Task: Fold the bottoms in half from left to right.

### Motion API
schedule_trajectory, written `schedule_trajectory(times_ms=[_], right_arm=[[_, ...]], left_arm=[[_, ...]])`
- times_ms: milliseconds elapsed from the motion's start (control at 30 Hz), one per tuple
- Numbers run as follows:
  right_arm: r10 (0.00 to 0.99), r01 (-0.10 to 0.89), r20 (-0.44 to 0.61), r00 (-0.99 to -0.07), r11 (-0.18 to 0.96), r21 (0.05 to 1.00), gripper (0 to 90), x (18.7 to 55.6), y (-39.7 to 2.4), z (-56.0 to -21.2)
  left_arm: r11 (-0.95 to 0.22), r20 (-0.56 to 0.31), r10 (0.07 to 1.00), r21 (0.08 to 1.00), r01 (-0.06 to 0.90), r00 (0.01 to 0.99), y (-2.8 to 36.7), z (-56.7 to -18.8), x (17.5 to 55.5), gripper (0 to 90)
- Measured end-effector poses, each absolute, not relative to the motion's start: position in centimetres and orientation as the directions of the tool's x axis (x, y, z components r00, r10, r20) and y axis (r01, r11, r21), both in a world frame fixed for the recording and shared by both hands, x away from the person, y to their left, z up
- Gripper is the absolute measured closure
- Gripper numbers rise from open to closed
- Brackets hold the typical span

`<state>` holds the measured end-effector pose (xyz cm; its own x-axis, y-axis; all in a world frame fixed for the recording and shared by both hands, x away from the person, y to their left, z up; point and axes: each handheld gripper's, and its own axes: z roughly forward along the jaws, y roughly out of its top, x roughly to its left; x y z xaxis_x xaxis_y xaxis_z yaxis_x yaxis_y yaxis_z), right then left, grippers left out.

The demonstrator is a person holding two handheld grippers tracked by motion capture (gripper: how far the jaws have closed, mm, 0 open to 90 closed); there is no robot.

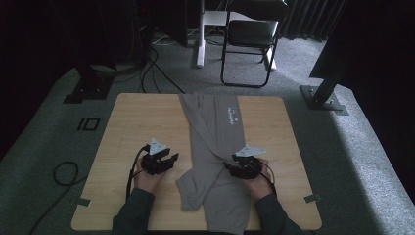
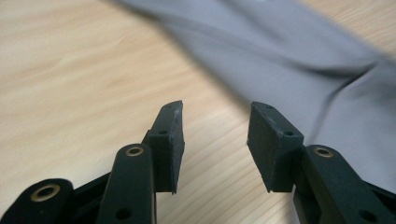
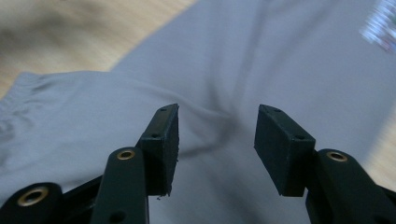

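grey trousers (image 1: 214, 147) on table (image 1: 127, 127); chair (image 1: 250, 34) beyond; cables (image 1: 151, 68) on floor

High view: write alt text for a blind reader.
Grey trousers lie lengthwise down a wooden table, legs crossing near the person's edge. A person's hands hold two open grippers: the left gripper over bare wood, the right gripper at the trousers' edge. A folding chair stands beyond.

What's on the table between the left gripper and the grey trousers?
Nothing: in the high view, bare wooden table lies between the left gripper and the grey trousers.
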<state>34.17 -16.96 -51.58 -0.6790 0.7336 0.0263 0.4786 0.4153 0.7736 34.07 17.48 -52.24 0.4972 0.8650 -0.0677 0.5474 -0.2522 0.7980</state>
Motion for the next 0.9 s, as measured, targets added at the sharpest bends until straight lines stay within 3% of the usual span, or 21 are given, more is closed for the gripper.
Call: schedule_trajectory(times_ms=[267, 433, 533, 667, 900], right_arm=[[0.630, 0.428, 0.017, -0.776, 0.507, 0.748, 50.1, 35.6, -11.8, -51.7], [0.623, 0.465, 0.024, -0.782, 0.558, 0.687, 47.5, 37.3, -10.5, -53.3], [0.626, 0.476, 0.025, -0.779, 0.564, 0.675, 61.2, 37.5, -10.7, -53.9], [0.607, 0.464, 0.021, -0.794, 0.585, 0.665, 89.0, 37.3, -11.1, -54.0], [0.603, 0.421, -0.001, -0.798, 0.558, 0.715, 90.0, 36.1, -12.5, -52.0]], left_arm=[[-0.184, -0.093, 0.904, 0.796, 0.576, 0.417, 20.0, -54.1, 33.8, 56.6], [-0.191, -0.094, 0.901, 0.791, 0.581, 0.424, 19.9, -54.6, 33.9, 56.6], [-0.188, -0.102, 0.899, 0.788, 0.587, 0.425, 19.9, -54.7, 34.0, 56.5], [-0.190, -0.109, 0.898, 0.778, 0.598, 0.427, 19.8, -55.0, 34.1, 56.5], [-0.198, -0.108, 0.897, 0.770, 0.607, 0.429, 19.8, -55.2, 34.2, 56.2]])
